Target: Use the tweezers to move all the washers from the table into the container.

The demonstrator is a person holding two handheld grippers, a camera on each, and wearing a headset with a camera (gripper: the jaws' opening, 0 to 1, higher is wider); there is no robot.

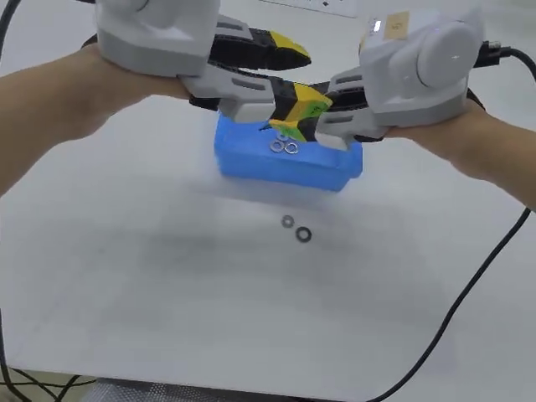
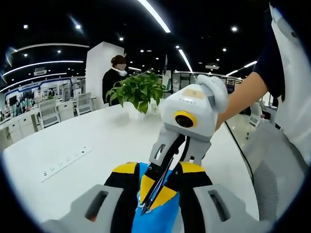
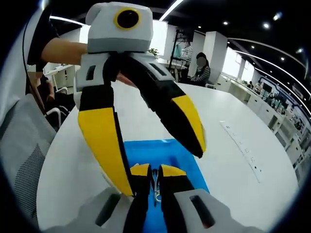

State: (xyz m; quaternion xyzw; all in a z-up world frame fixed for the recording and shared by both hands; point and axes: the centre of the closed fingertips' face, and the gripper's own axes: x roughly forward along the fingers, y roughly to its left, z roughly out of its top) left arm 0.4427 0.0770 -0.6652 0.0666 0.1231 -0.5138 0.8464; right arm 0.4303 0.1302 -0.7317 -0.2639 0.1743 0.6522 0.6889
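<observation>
**Left tongs** [image 1: 297, 79]: released, with the two yellow-tipped arms spread wide. They hang over the near-left part of the blue container [image 1: 289, 167] and grip nothing. This is probably a standby posture that leaves the working side free.

**Container:** it stands on the white desk [image 1: 167, 276], directly under both pairs of tongs. Three washers [image 1: 285, 147] lie inside it. Two more washers [image 1: 296, 228] lie on the desk just in front of it, so the task looks only partly done.

**Right tongs** [image 3: 155, 171]: clenched on the tweezers [image 3: 155, 187], with the arms close together around the shank. The tweezers point down over the container interior, which suits dropping a washer inside the walls, not beside them. I cannot tell whether the tweezer tips carry a washer.
</observation>
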